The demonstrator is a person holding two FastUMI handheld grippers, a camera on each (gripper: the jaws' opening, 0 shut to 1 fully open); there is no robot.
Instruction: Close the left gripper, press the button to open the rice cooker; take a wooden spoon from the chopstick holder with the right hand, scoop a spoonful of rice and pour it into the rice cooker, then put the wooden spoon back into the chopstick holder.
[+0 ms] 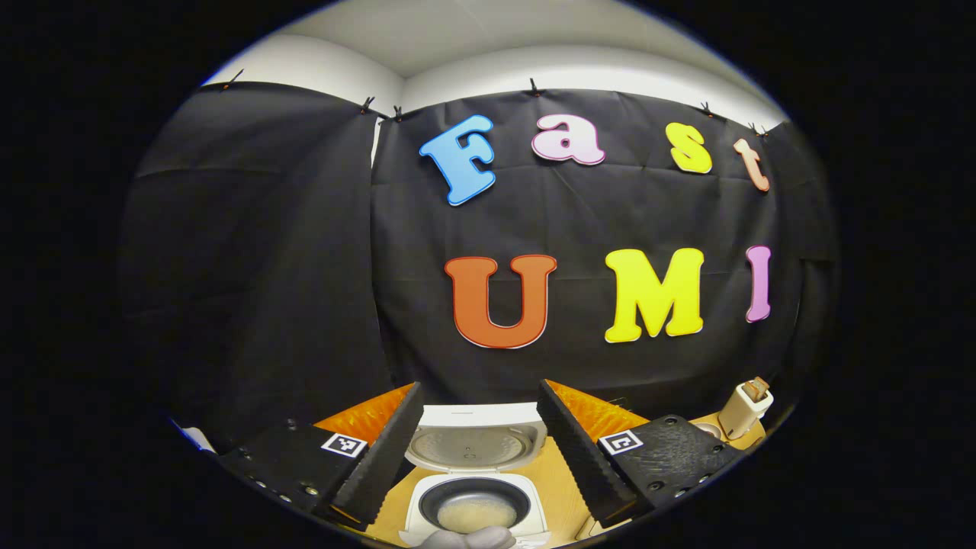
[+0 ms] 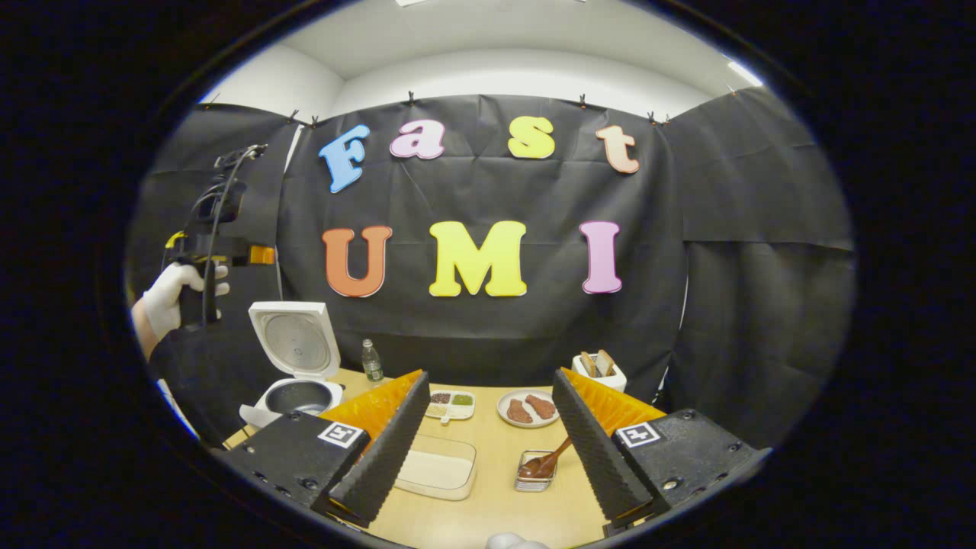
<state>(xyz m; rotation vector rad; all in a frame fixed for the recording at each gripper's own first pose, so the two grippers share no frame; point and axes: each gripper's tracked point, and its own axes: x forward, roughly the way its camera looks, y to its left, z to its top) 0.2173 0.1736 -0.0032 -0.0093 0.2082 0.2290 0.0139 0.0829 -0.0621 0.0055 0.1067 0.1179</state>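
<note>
A: How were the left gripper's (image 1: 479, 442) fingers (image 1: 381, 450) found in the left gripper view?

B: They were spread wide, and nothing was held between them. The rice cooker (image 1: 474, 488) was framed in the gap, on the wooden table (image 1: 557, 488). Its lid (image 1: 476, 438) was raised, and a pale layer of rice was seen at the bottom of the dark inner pot (image 1: 474, 505).

A: And the right gripper (image 2: 488, 438)?

B: In the right gripper view its fingers were likewise parted widely, with nothing gripped. Between them, on the table (image 2: 496, 518), a clear tray of rice (image 2: 437, 467) was seen, just beside the left-hand finger (image 2: 385, 450).

A: Where was the wooden spoon (image 2: 547, 460)?

B: It was stood in the chopstick holder (image 2: 535, 470), a small wire basket near the right-hand finger, with its handle tilted up toward that finger.

A: What else was noted on the table?

B: A divided dish (image 2: 451, 404) and a plate with two brown pieces (image 2: 528, 408) were set farther back, a white holder (image 2: 599, 370) was placed behind them, and a small bottle (image 2: 371, 361) was stood near the wall. The rice cooker (image 2: 293, 366) was seen at the table's left end, lid upright.

A: Was the other device seen there?

B: Yes, raised above the cooker in a white-gloved hand (image 2: 179, 293).
</note>
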